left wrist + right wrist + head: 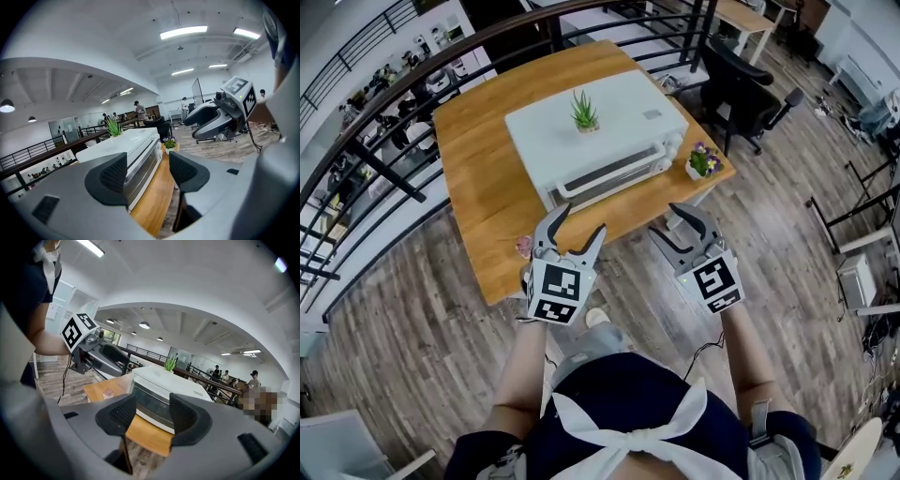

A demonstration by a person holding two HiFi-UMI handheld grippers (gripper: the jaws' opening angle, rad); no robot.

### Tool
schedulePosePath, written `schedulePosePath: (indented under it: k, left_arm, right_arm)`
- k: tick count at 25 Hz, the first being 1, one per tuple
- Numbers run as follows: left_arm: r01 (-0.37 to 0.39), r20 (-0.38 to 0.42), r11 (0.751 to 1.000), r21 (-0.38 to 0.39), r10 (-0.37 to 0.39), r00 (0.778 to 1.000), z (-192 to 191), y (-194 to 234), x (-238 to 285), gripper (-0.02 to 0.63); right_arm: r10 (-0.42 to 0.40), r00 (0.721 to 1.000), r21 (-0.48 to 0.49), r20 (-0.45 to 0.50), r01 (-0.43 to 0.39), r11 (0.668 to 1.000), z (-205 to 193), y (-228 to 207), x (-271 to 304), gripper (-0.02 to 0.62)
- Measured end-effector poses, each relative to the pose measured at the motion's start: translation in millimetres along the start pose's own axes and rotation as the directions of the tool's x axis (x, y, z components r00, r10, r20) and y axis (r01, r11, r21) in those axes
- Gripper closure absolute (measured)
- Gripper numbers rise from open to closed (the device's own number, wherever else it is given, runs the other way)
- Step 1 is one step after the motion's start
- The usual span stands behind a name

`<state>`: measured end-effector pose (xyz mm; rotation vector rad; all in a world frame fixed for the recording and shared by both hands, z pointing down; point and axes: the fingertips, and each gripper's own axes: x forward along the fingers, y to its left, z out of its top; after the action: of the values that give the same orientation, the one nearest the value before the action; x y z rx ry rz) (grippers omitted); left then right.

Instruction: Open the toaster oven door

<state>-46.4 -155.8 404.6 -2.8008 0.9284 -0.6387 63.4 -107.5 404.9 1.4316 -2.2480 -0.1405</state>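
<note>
Jaws wide on both sides, and nothing between either pair. The left gripper [581, 223] and right gripper [670, 225] hover side by side off the near edge of the wooden table [478, 187], both aimed at the white toaster oven [600, 131], neither touching it.

The oven sits in the middle of the table, front towards the person, its glass door [605, 173] shut and the long handle running across the top of the door. A small green plant [584, 112] in a pot stands on the oven's roof. At the table's right corner, just beside the oven, there's a little white pot of purple flowers [705, 161]. A small pink thing [523, 246] lies at the near edge, close to the left gripper; what it is can't be told. A dark railing [394, 169] runs behind the table, and a black office chair [741, 84] stands beyond it.

Between grippers and door there's only bare tabletop. In the left gripper view the pads [115, 176] frame the oven's front from the side; in the right gripper view the pads [123, 413] frame the door glass. What's inside the oven doesn't show.
</note>
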Motion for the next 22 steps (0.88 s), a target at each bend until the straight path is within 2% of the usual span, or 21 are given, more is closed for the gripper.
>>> schedulePosePath:
  k: [8, 13, 22]
  left_arm:
    - [-0.026, -0.064, 0.999, 0.025, 0.028, 0.998, -11, 21, 20, 0.333]
    - [-0.015, -0.112, 0.998, 0.060, 0.022, 0.993, -19, 30, 35, 0.333]
    - [0.044, -0.180, 0.995, 0.089, -0.027, 0.983, -35, 37, 64, 0.333]
  right_arm:
    - [0.029, 0.996, -0.107, -0.086, -0.038, 0.994, -13, -15, 37, 0.368]
    - [0.031, 0.988, -0.210, -0.150, -0.062, 0.976, -24, -24, 62, 0.373]
    - [0.023, 0.972, -0.291, -0.235, -0.093, 0.952, -45, -46, 112, 0.379]
